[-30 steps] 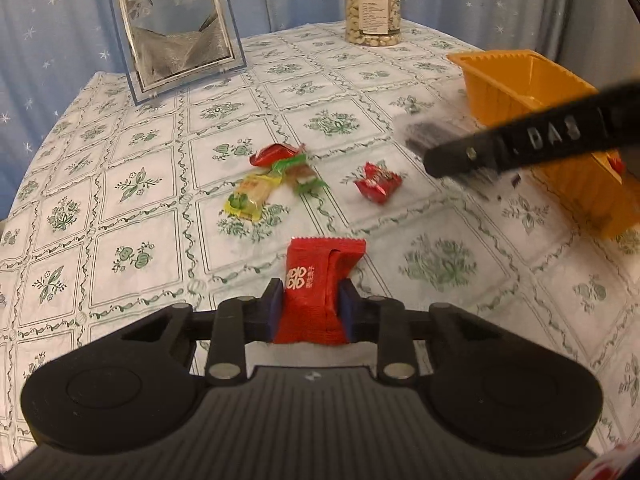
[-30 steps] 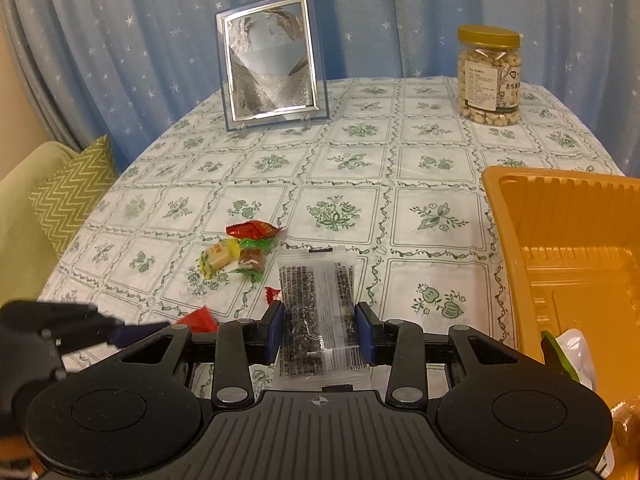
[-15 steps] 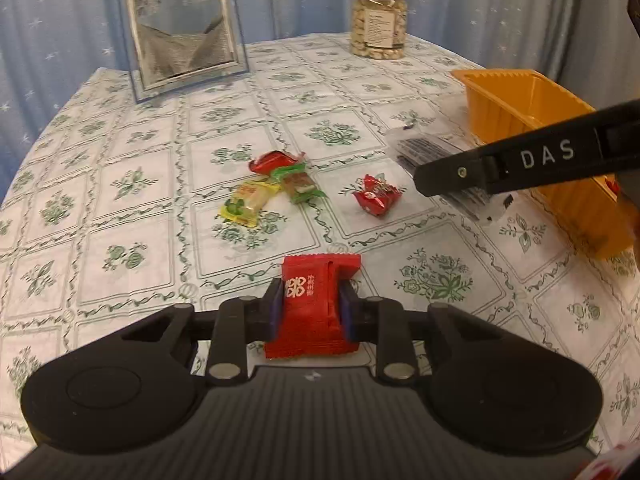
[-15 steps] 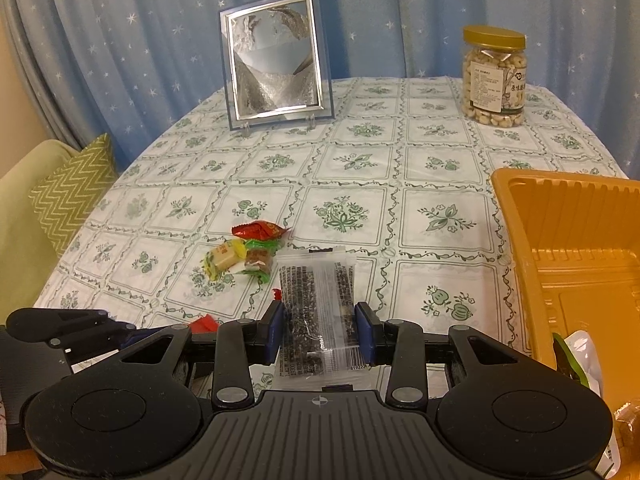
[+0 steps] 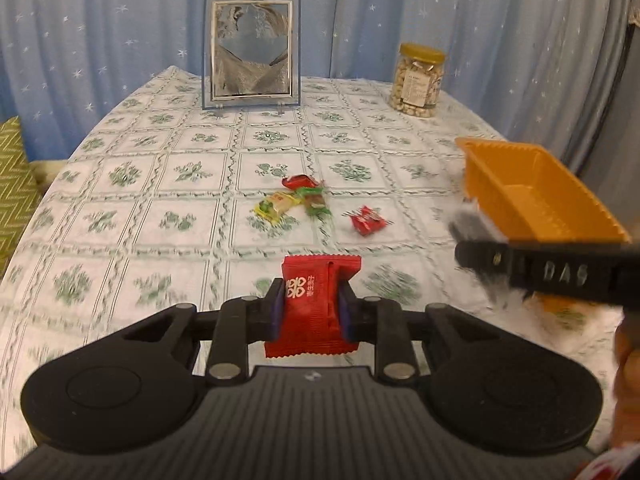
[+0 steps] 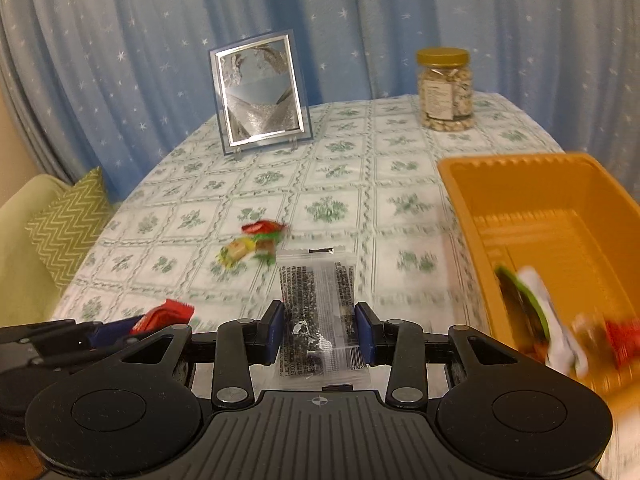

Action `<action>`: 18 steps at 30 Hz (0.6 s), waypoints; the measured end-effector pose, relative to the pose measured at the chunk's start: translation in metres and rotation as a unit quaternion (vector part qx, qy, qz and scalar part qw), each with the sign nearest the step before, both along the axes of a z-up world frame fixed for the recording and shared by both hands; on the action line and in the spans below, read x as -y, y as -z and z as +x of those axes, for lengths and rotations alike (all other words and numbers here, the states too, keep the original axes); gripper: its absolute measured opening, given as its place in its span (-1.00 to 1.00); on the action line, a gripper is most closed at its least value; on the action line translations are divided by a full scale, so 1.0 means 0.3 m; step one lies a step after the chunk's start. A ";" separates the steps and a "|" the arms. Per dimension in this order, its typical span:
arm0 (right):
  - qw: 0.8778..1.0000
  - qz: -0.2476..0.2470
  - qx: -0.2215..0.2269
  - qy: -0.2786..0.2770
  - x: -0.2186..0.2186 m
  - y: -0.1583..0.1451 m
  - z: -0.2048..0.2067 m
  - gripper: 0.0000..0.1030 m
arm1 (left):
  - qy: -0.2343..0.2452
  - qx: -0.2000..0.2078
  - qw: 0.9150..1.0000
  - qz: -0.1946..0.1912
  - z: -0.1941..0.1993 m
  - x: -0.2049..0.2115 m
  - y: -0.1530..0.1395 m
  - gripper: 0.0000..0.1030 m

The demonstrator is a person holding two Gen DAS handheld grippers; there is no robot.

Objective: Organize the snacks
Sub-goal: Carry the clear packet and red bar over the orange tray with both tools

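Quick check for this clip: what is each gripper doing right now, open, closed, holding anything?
Left gripper: closed on the red snack packet.
Right gripper: closed on the clear packet of dark snacks.

Even, soft indoor light, no hard shadows. Motion blur smears the table point(image 5: 120, 240) foreground and orange tray point(image 6: 560, 216) contents. Strong fisheye bending, dark vignette corners.

A picture frame point(image 5: 251, 50) and a jar point(image 5: 418, 80) are standing at the back of the bench point(image 5: 120, 208); loose candies point(image 5: 298, 200) are lying mid-bench, with a tray point(image 5: 532, 196) sitting to their right.
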State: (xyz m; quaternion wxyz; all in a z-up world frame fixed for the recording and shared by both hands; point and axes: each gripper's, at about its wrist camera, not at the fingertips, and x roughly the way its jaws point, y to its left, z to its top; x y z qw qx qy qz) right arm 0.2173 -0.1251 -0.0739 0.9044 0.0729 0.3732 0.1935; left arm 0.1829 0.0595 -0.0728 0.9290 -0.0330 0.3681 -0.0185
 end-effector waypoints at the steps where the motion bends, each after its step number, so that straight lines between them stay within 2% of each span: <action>1: 1.000 0.002 -0.002 0.004 0.008 -0.004 -0.028 -0.26 | -0.002 0.000 1.000 -0.003 -0.028 0.009 -0.013 -0.54; 7: 1.000 -0.003 -0.002 0.015 0.046 -0.051 -0.189 -0.26 | -0.020 0.001 1.000 -0.007 -0.186 0.047 -0.078 -0.54; 18: 0.999 -0.031 0.038 0.017 0.093 -0.165 -0.397 -0.26 | -0.045 0.009 0.999 -0.001 -0.371 0.090 -0.174 -0.54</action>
